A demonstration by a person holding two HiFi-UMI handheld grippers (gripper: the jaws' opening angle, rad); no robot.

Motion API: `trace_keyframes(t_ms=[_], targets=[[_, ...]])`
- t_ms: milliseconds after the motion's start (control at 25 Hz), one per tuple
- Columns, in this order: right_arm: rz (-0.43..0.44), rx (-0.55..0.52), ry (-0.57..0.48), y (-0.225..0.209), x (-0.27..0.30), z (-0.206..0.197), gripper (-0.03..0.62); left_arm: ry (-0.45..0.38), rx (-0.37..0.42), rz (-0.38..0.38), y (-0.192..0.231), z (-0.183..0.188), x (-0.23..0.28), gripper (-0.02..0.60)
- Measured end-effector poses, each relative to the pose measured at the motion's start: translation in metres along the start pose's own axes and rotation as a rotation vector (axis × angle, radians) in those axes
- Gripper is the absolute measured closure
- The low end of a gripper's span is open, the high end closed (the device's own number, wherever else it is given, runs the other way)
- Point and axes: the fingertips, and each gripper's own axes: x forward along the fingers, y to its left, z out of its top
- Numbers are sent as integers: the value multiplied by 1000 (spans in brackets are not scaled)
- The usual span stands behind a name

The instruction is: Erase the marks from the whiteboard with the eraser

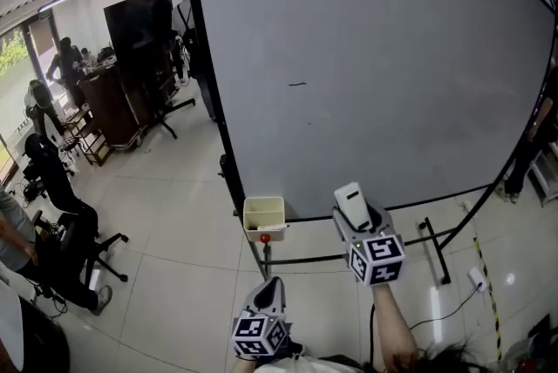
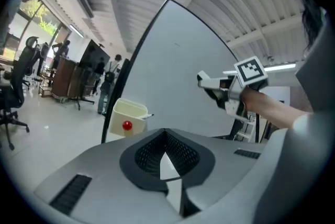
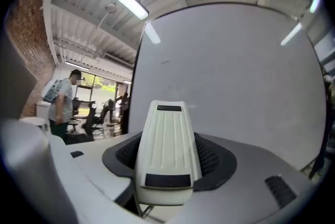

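Eraser (image 3: 167, 144) is clamped in the right hand-held gripper (image 1: 359, 221). The jaws close on its lower half, and the ribbed white back faces that gripper's camera. It hangs off the board, near the bottom edge of the whiteboard (image 1: 392, 57), not touching it. The left hand-held gripper (image 1: 272, 286) sits low at 7 o'clock from the eraser, jaws together with nothing between them.

One short dark mark (image 1: 297, 84) shows on the board, well apart from the eraser at about 11 o'clock. A fainter speck lies just below it; otherwise the surface reads clean. A cream bin (image 1: 264, 213) hangs off the board frame at 9 o'clock from the eraser, with a red knob (image 1: 264, 238) under it.

Judgement: wiping is not yet started; a long reach up and left is needed.

Risks:
- The grip holds only one end, so pressing on the board could lever the eraser round or out of the jaws.
- I cannot tell which way the felt faces; if the hard shell leads, nothing wipes.
- The board stands on a thin frame, so a firm push may rock it back.
- The mark is small and easy to pass beside.
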Motion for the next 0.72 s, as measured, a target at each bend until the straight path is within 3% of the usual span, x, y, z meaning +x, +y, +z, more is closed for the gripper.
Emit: trace_keyframes(t_ms=[120,280,400,720], targets=[[-144,-64,-189,-50,41,114,313,-13,9,-1,32,22,18,604],[-176,-151,-284,-57,83,197,313,5,-12,8,57,28,31,604],[-212,-198,-296,-58,107,219,314,-10,-8,2,64,37,46,604],[-253,-190,-304,-45,117,207,315,-18,-43,29,68,39,57,603]])
